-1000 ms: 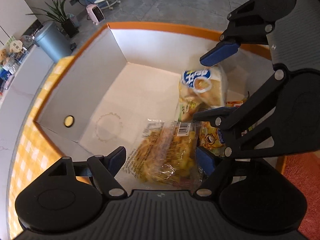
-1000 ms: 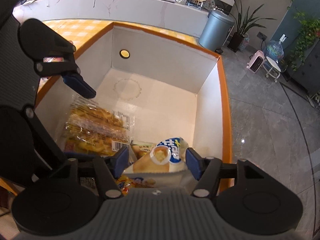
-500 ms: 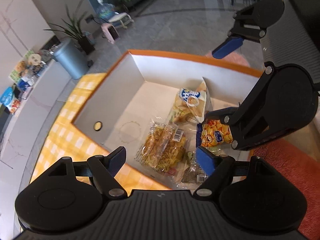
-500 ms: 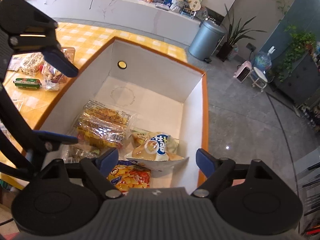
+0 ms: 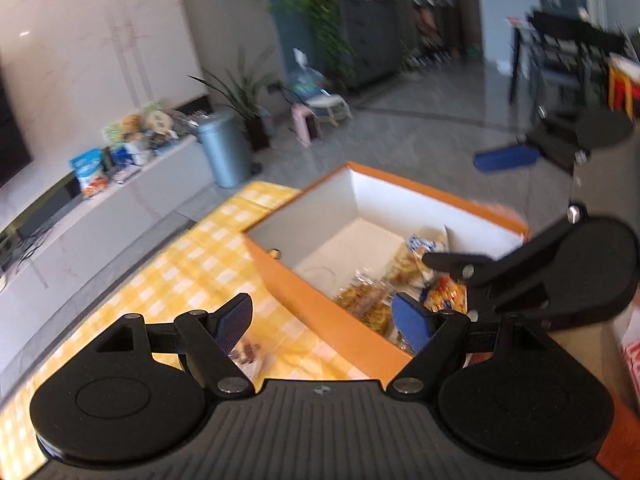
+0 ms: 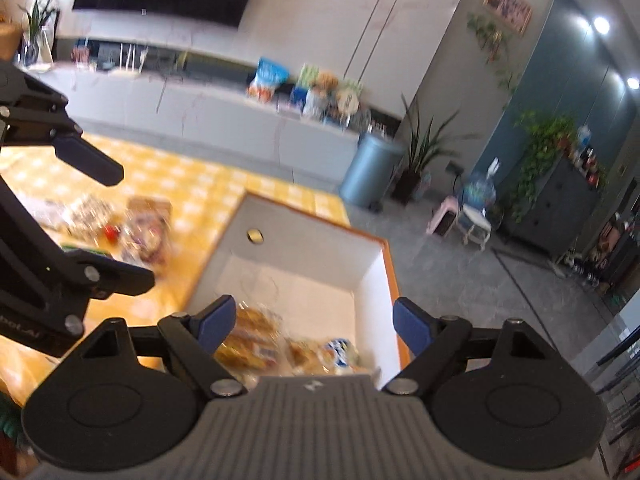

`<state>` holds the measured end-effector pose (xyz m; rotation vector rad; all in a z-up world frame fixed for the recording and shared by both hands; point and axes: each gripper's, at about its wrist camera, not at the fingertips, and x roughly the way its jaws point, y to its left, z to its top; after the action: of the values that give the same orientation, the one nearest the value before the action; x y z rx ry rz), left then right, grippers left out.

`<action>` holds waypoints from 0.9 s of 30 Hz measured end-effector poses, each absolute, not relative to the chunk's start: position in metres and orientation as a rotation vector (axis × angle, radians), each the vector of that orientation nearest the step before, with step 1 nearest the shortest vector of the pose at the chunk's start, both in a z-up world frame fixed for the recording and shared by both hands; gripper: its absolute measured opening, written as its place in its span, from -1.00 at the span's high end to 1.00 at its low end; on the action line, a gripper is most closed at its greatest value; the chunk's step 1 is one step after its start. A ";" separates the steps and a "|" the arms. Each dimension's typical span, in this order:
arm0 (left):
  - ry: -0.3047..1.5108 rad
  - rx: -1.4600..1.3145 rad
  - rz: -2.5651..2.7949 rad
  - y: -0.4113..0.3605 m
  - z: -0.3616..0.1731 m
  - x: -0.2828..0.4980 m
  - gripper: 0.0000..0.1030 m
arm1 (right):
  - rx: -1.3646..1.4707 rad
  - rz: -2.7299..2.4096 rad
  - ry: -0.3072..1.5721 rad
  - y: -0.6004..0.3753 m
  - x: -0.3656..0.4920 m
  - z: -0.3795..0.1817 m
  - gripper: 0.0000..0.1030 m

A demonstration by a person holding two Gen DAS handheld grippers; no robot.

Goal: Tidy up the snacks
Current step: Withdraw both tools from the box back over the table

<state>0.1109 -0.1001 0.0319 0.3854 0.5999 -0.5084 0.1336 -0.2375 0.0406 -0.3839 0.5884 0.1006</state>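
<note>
Box (image 5: 320,304) first: we've got an orange-sided carton with a white inside sitting on the yellow checked tabletop (image 5: 192,272), and it holds a handful of snack packs all bunched at the near end, with the far end showing bare white floor. In there we can pick out a clear pack of yellow pastry pieces (image 5: 362,294), a bag with a blue and white label (image 5: 426,246) leaning near the far wall, and an orange packet (image 5: 448,294). Our left hand-held gripper (image 5: 326,318) hangs over the box's near edge with its jaws spread wide and nothing between them, snacks just beyond and below its right pad. Our right hand-held gripper (image 6: 310,320) is above the near end of the box, also gaping with nothing in it, and the pastry pack and blue-label bag sit right under its jaws. More loose snacks (image 6: 132,228) lie on the tabletop left of the box, but both views are smeared with blur so we can't read any of them, and the gripper bodies cut off the closest part of the box.
</note>
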 end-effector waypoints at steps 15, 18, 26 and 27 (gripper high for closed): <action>0.614 0.061 -0.227 -0.001 0.012 0.065 -0.81 | -0.136 0.129 0.466 -0.181 0.080 0.028 -0.61; 0.659 0.007 -0.190 0.019 -0.006 0.058 -0.79 | -0.114 0.170 0.488 -0.168 0.075 0.019 -0.47; 0.778 -0.034 -0.171 0.048 -0.038 0.044 -0.70 | -0.127 0.235 0.593 -0.137 0.077 -0.020 -0.06; 0.788 -0.035 -0.176 0.049 -0.042 0.044 -0.69 | -0.132 0.237 0.607 -0.135 0.078 -0.025 -0.06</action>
<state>0.0435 0.0487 -0.0419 -0.0351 0.7876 -0.1761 0.0780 -0.1349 -0.0247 -0.1320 0.6073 0.2370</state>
